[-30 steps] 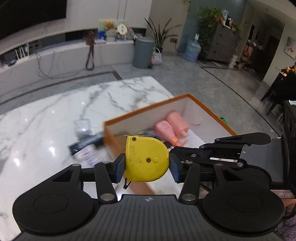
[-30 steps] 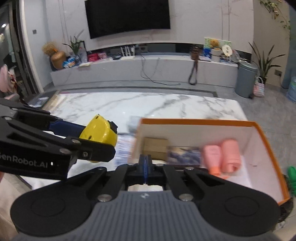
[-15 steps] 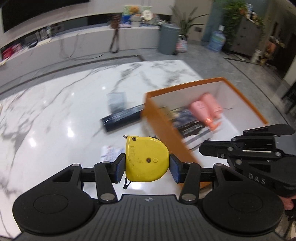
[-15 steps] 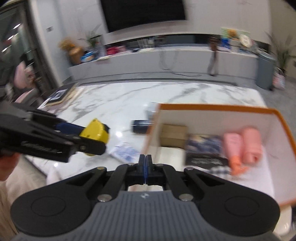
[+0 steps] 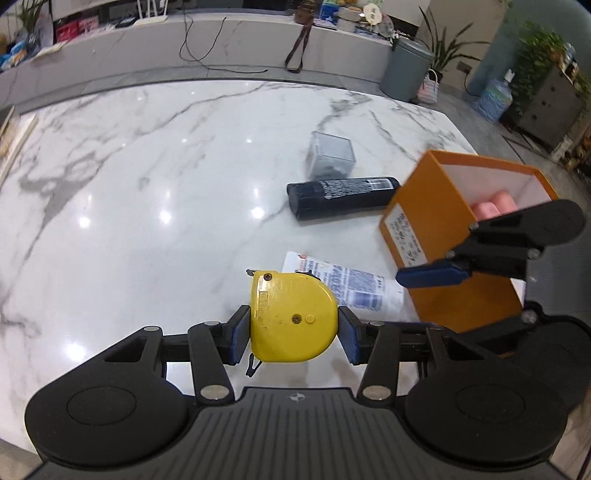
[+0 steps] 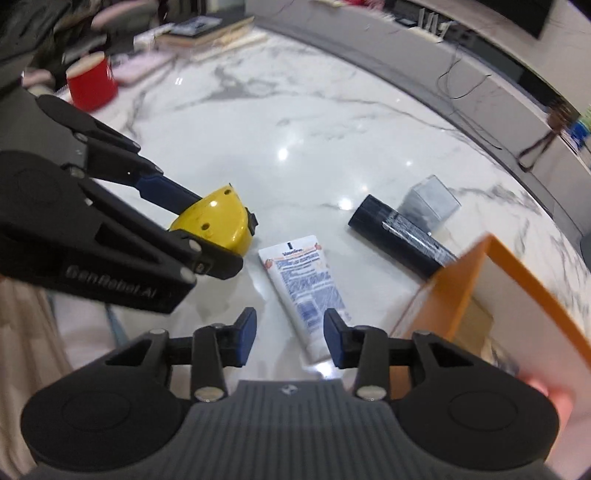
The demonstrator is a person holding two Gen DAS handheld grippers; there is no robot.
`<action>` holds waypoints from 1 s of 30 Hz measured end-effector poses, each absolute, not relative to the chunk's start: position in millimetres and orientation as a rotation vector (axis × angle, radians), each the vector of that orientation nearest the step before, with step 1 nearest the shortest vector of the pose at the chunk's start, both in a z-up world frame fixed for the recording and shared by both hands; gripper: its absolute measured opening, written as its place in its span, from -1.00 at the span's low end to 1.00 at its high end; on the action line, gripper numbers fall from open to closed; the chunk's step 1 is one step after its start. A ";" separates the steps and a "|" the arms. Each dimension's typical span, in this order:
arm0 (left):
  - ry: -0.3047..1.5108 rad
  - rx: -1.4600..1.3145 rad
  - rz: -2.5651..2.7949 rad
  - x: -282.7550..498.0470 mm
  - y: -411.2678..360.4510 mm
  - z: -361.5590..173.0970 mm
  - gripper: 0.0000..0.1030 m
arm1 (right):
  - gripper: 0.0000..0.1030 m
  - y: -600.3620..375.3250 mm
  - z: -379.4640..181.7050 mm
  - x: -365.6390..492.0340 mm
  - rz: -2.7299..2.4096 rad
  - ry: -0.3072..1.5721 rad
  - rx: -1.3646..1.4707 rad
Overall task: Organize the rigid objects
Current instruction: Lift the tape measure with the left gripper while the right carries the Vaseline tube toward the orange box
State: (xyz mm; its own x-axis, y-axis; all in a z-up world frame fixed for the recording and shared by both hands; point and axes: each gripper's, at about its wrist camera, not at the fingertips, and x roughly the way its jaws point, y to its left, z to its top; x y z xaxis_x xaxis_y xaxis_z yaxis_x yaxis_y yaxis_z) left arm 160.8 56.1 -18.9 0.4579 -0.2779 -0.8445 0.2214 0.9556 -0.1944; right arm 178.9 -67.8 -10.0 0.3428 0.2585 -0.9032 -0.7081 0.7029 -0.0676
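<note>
My left gripper (image 5: 291, 330) is shut on a yellow tape measure (image 5: 290, 317) and holds it above the marble table; the tape measure also shows in the right wrist view (image 6: 214, 221). My right gripper (image 6: 290, 338) is open and empty, hovering over a white tube with blue print (image 6: 303, 286), which also shows in the left wrist view (image 5: 340, 282). An orange box (image 5: 436, 240) with pink bottles (image 5: 495, 206) inside stands at the right. A black bottle (image 5: 341, 195) lies on its side beside a clear plastic box (image 5: 330, 155).
A red cup (image 6: 90, 83) and a stack of books (image 6: 199, 33) sit at the table's far left edge in the right wrist view. The orange box's wall (image 6: 476, 284) stands close to the right gripper's right side. A grey bin (image 5: 404, 68) stands on the floor beyond.
My right gripper has opened and swung left and down from over the box to over the white tube. My left gripper, still holding the tape measure, has drawn back left from the box.
</note>
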 end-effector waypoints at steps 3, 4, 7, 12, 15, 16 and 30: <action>1.061 -0.096 -0.307 166.9 63.2 -26.7 0.09 | -0.12 -56.0 -22.8 199.2 0.691 1.128 -0.546; 1.064 -0.103 -0.303 169.0 63.9 -29.4 0.09 | -0.08 -52.1 -27.5 205.9 0.695 1.159 -0.561; 1.072 -0.105 -0.302 170.8 65.4 -33.7 0.09 | -0.04 -43.9 -36.2 218.3 0.694 1.206 -0.616; 1.073 -0.117 -0.305 174.2 69.6 -39.3 0.09 | 0.07 -37.9 -53.6 234.8 0.674 1.294 -0.657; 1.091 -0.132 -0.294 176.9 73.9 -44.7 0.09 | 0.05 -38.7 -59.2 243.2 0.666 1.338 -0.619; 1.096 -0.134 -0.290 177.0 74.5 -45.6 0.09 | 0.05 -38.7 -60.3 245.5 0.661 1.347 -0.605; 1.085 -0.191 -0.266 175.0 85.6 -42.9 0.09 | -0.12 -47.4 -54.7 224.2 0.591 1.299 -0.442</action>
State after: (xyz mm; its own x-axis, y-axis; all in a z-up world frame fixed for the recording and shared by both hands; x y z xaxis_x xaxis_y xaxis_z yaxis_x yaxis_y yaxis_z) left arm 175.0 85.6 -42.9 0.4397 -0.3054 -0.8446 0.1193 0.9519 -0.2821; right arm 224.2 -47.4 -54.7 0.1574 0.1575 -0.9749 -0.6320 0.7746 0.0231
